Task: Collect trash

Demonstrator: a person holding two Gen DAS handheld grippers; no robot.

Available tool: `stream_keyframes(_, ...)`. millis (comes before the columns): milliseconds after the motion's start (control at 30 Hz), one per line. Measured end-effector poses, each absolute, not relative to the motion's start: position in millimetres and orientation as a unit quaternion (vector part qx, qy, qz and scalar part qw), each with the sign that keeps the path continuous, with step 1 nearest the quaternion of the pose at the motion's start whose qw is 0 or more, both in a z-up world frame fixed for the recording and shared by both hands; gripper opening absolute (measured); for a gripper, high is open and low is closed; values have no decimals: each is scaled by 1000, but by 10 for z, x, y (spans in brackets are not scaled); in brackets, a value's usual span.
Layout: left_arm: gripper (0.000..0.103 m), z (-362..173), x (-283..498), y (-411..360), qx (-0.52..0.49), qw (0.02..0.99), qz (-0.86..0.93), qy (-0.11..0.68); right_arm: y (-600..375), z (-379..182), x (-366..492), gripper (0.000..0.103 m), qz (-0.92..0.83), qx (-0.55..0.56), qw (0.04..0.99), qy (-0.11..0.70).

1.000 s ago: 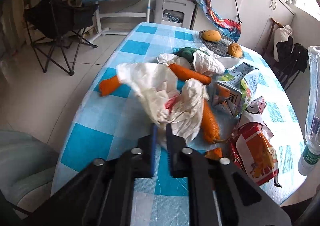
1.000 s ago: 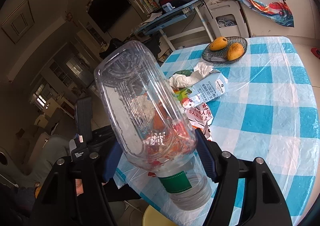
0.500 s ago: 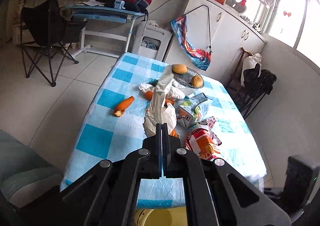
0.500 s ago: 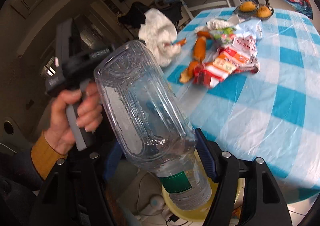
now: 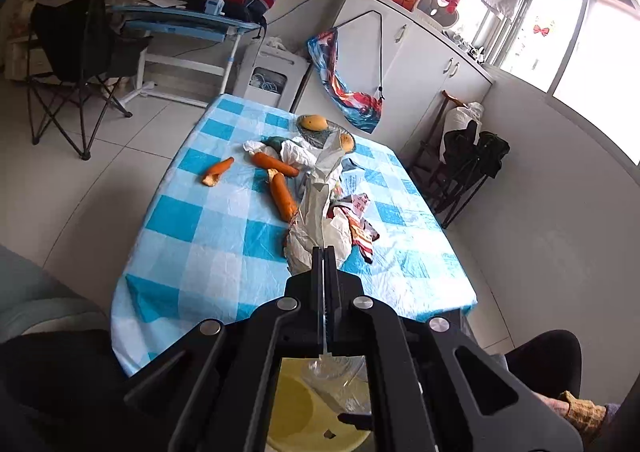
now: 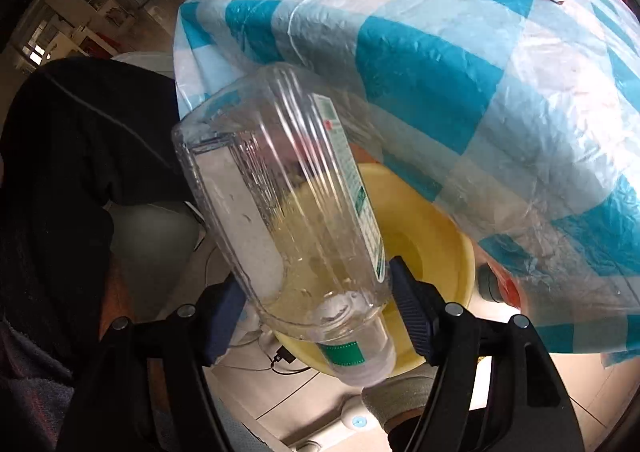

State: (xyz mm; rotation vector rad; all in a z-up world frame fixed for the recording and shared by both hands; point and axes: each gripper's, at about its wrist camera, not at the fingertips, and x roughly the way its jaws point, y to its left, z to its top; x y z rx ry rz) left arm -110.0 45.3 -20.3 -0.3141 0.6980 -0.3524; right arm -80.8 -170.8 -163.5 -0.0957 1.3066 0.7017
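Home room, blue-checked cloth on the bench (image 5: 208,236), yellow basin (image 6: 440,252) on the floor at its near edge. Right gripper (image 6: 316,304): jaws spread wide around a clear plastic bottle (image 6: 280,188), opening slightly now, bottle between them with its cap end toward the camera. Its long axis tilts up and away, base over the basin mouth. Basin lies directly beneath and beyond the jaws, so I'd judge the drop is on. Left gripper (image 5: 324,256): jaws pressed together, pinching a crumpled white plastic bag (image 5: 320,208) that hangs above the bench edge; the basin shows below between the gripper's arms. Right hand is the nearer to the basin. Farther out on the bench: 3 carrot pieces (image 5: 282,196), snack wrappers (image 5: 360,228), a fruit plate (image 5: 316,132).
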Motion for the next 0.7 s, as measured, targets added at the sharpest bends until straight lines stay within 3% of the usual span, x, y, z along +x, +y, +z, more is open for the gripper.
stream_keyframes(67, 1, -255, -1199, 429, -153, 908, -177, 348, -1798, -1552, -831, 73, 314, -26, 749, 583)
stream_keyframes(633, 1, -834, -1733, -116, -102, 852, -226, 462, -2479, -988, -852, 74, 203, 128, 849, 471)
stream_keyframes(700, 6, -901, -1730, -117, -100, 846, -223, 473, -2541, -929, -848, 74, 200, 140, 855, 458)
